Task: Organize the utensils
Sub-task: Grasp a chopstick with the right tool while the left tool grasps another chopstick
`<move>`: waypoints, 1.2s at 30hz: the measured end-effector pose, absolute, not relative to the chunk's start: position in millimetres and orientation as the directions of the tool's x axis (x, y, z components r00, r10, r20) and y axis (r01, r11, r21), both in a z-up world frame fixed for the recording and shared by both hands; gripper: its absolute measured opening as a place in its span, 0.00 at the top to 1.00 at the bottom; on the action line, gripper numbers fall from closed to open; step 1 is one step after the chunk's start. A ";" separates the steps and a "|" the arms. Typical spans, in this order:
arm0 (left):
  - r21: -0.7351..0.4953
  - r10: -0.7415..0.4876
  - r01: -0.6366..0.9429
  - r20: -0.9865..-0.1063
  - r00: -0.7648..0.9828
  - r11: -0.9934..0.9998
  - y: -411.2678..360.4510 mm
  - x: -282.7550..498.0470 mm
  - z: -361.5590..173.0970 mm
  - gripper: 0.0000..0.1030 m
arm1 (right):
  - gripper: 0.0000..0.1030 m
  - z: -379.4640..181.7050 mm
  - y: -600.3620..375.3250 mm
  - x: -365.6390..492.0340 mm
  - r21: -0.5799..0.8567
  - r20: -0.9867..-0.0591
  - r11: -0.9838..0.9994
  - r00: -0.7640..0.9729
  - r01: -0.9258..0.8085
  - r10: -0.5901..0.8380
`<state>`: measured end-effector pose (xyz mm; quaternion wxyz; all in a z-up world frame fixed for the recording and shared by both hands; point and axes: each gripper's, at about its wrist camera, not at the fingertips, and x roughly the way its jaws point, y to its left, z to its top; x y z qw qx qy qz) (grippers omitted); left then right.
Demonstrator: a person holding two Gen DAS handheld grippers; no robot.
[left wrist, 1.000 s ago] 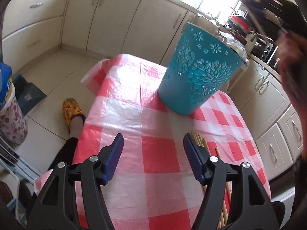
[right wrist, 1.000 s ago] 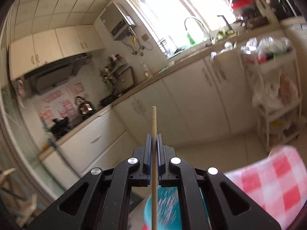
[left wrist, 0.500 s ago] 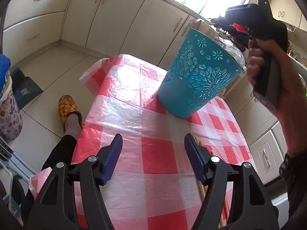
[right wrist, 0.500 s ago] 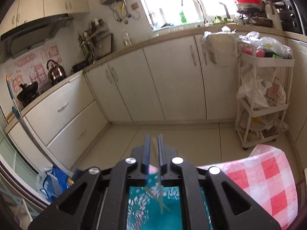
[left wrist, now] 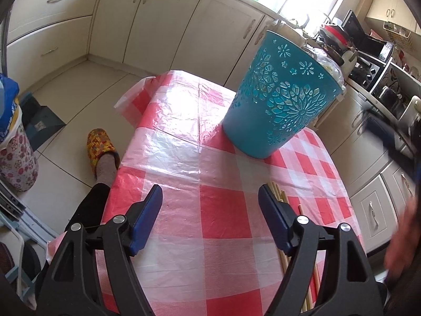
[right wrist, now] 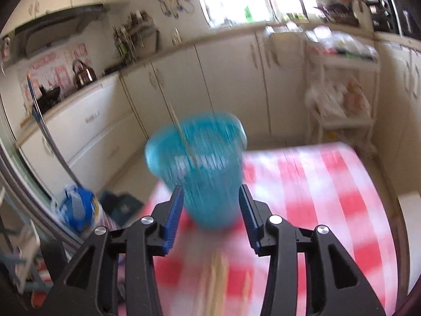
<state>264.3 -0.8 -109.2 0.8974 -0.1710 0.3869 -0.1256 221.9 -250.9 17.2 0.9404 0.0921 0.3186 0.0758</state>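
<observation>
Chopsticks [left wrist: 277, 193] beside open left jaws

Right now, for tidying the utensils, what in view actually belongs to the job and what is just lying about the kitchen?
Belongs to the job:
- teal bucket, standing on the checked tablecloth
- loose chopsticks lying on the cloth
- one chopstick sticking out of the bucket
- left gripper and right gripper, both open

Just lying about:
- kettle
- white trolley
- floral bin

Bucket [left wrist: 279, 100] on table [left wrist: 184, 142], chopsticks [left wrist: 279, 200] nearer (right side).
</observation>
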 end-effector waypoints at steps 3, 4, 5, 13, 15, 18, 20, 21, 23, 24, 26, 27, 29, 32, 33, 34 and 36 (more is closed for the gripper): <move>-0.395 -0.349 0.088 -0.659 0.666 0.914 -1.9 265.3 -110.0 0.29 | 0.58 -16.1 -259.6 191.4 0.225 -0.649 0.974 0.740 -0.036 0.177; -0.393 -0.348 0.088 -0.663 0.663 0.915 -2.2 265.8 -110.3 0.29 | 0.58 -26.0 -261.7 183.2 0.224 -0.665 0.974 0.727 -0.023 0.170; -0.388 -0.344 0.084 -0.668 0.660 0.918 -2.7 266.5 -110.9 0.28 | 0.58 -33.2 -262.7 177.3 0.224 -0.678 0.975 0.716 -0.013 0.165; -0.350 -0.312 0.074 -0.696 0.646 0.934 -7.5 268.6 -113.1 0.27 | 0.58 -82.6 -253.0 160.2 0.164 -0.779 0.986 0.612 -0.011 0.137; -0.352 -0.312 0.071 -0.697 0.646 0.933 -7.0 268.1 -113.4 0.27 | 0.58 -86.7 -246.7 159.3 0.127 -0.781 0.992 0.614 -0.025 0.116; -0.355 -0.312 0.068 -0.696 0.647 0.932 -6.1 267.5 -113.7 0.27 | 0.61 -87.3 -243.9 158.6 0.103 -0.780 0.994 0.617 -0.037 0.104; -0.354 -0.313 0.070 -0.698 0.644 0.933 -6.8 268.0 -113.9 0.27 | 0.74 -87.3 -244.9 156.3 0.122 -0.776 0.992 0.620 -0.040 0.121; -0.353 -0.313 0.071 -0.699 0.643 0.933 -7.7 268.3 -114.1 0.27 | 0.79 -86.9 -245.3 154.9 0.124 -0.772 0.991 0.624 -0.042 0.123; -0.349 -0.313 0.075 -0.700 0.641 0.934 -8.7 268.3 -113.7 0.27 | 0.79 -85.0 -247.0 154.0 0.145 -0.768 0.988 0.624 -0.046 0.142; -0.348 -0.313 0.075 -0.701 0.641 0.934 -9.1 268.1 -113.7 0.27 | 0.79 -84.2 -247.5 153.7 0.155 -0.767 0.987 0.624 -0.047 0.150; -0.347 -0.313 0.076 -0.701 0.641 0.935 -9.2 267.9 -113.6 0.27 | 0.76 -81.9 -244.7 157.4 0.164 -0.768 0.985 0.620 -0.051 0.160; -0.347 -0.313 0.076 -0.701 0.641 0.935 -9.2 268.0 -113.6 0.27 | 0.72 -81.6 -244.0 158.5 0.165 -0.767 0.985 0.621 -0.052 0.161; -0.347 -0.313 0.077 -0.701 0.641 0.935 -9.3 267.9 -113.5 0.27 | 0.72 -81.4 -239.6 162.4 0.126 -0.772 0.991 0.622 -0.052 0.131; -0.325 -0.303 0.088 -0.706 0.640 0.942 -14.0 266.6 -112.2 0.27 | 0.74 -85.4 -235.6 169.5 0.085 -0.777 0.995 0.622 -0.048 0.096; -0.307 -0.300 0.103 -0.711 0.636 0.946 -18.4 265.6 -111.4 0.27 | 0.78 -86.0 -234.7 171.4 0.062 -0.774 0.997 0.629 -0.047 0.078; -0.277 -0.296 0.131 -0.722 0.625 0.952 -26.3 264.2 -109.9 0.27 | 0.82 -86.3 -235.4 172.8 0.047 -0.773 0.998 0.631 -0.047 0.066; -0.218 -0.281 0.178 -0.732 0.621 0.960 -40.9 259.5 -107.4 0.27 | 0.93 -86.9 -239.9 174.3 0.050 -0.773 0.998 0.631 -0.041 0.064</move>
